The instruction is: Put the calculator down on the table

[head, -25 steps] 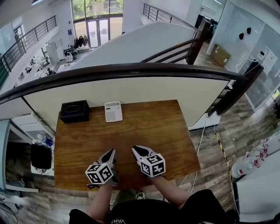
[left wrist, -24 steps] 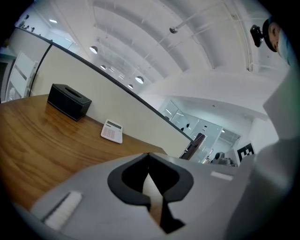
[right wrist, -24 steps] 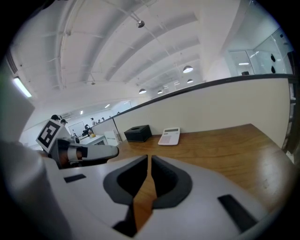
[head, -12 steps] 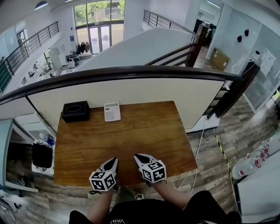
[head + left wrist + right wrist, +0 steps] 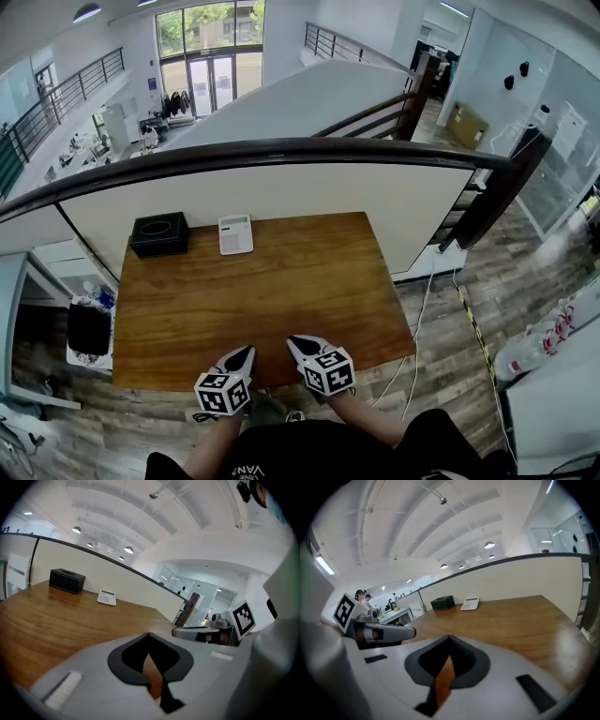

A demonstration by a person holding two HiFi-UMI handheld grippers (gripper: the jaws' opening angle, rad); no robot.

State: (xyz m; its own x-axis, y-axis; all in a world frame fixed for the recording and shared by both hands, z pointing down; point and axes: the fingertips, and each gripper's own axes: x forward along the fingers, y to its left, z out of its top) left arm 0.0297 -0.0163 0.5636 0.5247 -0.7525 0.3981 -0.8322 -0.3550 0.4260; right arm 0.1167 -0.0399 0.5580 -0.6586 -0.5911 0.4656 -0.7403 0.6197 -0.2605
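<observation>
Head view is showing the calculator [image 5: 235,234] lying flat, keys up, at the far edge of the desk [image 5: 281,300], toward the far left corner and just beside a black box [image 5: 159,234], though whether the two are touching is not clear. Nothing is holding or propping it, so the desk alone is bearing it, and by my reading the putting down is already done. Both tools are hovering over the near edge, side by side and well apart from the calculator. The left gripper [image 5: 248,350] is pointing across the desk with its jaws clenched on nothing, only wood showing through the gap behind the tips. The right gripper [image 5: 292,341] is likewise clamped together and carrying nothing, probably because neither has anything left to grasp.
</observation>
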